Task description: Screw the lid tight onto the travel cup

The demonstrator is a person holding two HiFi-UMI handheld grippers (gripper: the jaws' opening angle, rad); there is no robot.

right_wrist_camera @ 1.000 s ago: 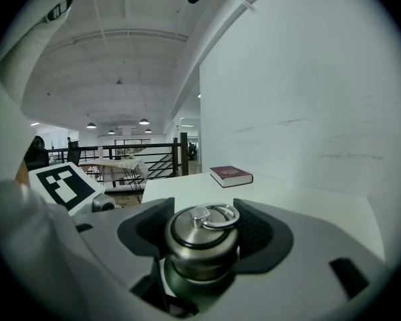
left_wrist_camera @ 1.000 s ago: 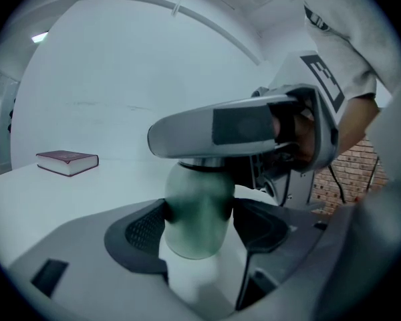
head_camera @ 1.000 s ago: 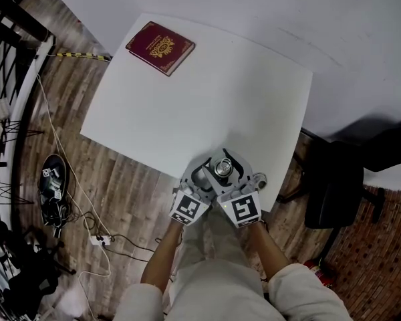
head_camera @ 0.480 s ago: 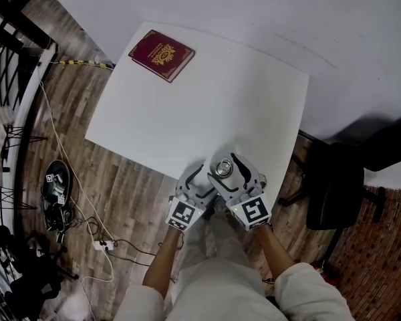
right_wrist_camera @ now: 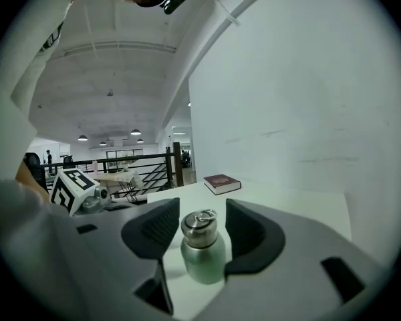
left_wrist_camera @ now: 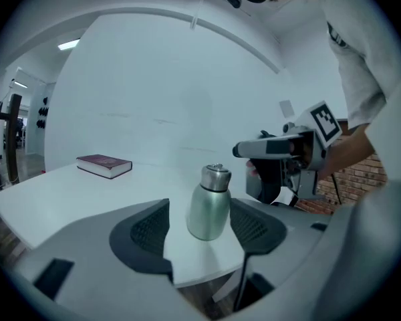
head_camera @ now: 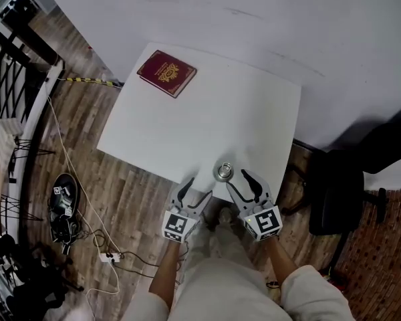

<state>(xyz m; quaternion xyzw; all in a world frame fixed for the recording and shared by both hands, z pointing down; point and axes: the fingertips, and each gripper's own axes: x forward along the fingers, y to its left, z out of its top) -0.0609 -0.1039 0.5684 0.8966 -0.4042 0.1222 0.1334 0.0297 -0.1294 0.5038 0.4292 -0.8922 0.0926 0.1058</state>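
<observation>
The steel travel cup (head_camera: 224, 172) stands upright near the front edge of the white table (head_camera: 207, 119), with its lid (right_wrist_camera: 199, 224) on top. My left gripper (head_camera: 190, 191) sits just left of the cup and nearer the person, clear of it. Its jaws are wide and closing slightly, and the cup (left_wrist_camera: 209, 202) stands ahead of the pads without touching them. My right gripper (head_camera: 244, 184) sits to the cup's right, also clear. Its jaws are closing, and the cup (right_wrist_camera: 202, 249) stands ahead of them with gaps on both sides.
A dark red book (head_camera: 166, 73) lies at the table's far left corner. A black chair (head_camera: 341, 192) stands right of the table. Cables and a black headset (head_camera: 63, 202) lie on the wood floor at left, beside a black railing (head_camera: 13, 79).
Both grippers have pulled back from the cup toward the person. One second ago they closely flanked the cup; it now stands free on the table.
</observation>
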